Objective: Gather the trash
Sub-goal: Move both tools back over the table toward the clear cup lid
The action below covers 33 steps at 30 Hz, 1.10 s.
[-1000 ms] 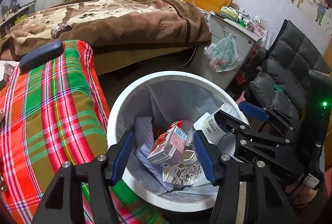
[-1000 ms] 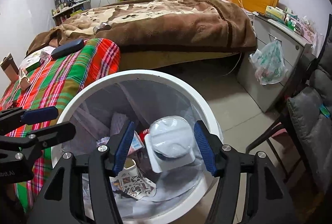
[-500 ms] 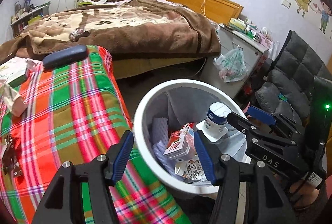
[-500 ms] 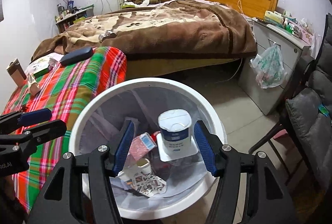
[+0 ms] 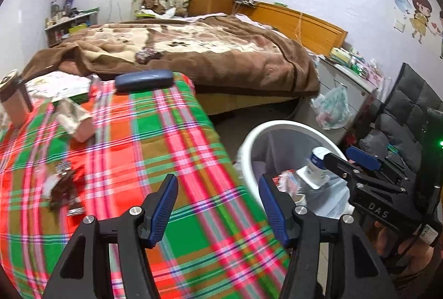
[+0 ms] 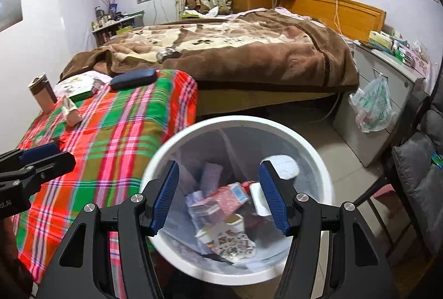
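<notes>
Both grippers empty, trash in the bin

The left gripper hangs released over the plaid desk, crumpled wrappers left of its fingers; the right gripper, fingers apart and bare, frames the white bin holding cartons between them.

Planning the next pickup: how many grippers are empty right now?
2: left gripper over the plaid cloth, right gripper over the white bin, both open. None hidden.
</notes>
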Available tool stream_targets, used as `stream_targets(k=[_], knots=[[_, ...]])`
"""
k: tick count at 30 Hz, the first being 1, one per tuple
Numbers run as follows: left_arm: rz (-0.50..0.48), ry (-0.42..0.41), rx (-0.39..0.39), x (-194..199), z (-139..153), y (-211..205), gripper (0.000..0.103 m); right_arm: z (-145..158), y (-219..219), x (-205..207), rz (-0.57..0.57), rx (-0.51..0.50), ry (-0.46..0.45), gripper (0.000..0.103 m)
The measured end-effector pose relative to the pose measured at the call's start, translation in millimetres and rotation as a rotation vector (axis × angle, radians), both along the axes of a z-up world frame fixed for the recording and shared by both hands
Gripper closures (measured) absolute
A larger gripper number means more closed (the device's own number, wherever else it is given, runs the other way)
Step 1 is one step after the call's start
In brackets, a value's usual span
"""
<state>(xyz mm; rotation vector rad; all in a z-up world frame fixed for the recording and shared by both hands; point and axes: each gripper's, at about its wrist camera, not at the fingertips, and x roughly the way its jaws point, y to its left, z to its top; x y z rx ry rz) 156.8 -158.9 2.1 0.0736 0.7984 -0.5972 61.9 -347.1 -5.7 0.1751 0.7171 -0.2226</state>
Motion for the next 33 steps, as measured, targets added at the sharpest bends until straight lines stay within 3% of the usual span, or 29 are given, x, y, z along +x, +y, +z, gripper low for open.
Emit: stream_targets(k=[16,24,33], knots=[[0.197,0.014,-0.025,15.0,-13.1,114.4,0.043,0.6,61.7,21.7,0.14,0.009,-0.015,0.041],[0.306,0.038,0.008,32.2,-27.1,165.6,0.043,-4.2,88.6,35.0,0.203,0.012,0.001,0.041],[0.344,0.082,-0.009,62.8,-39.7,197.7,0.043,-10.9,120.4,51.3,0.272,0.005,0.032,0.042]])
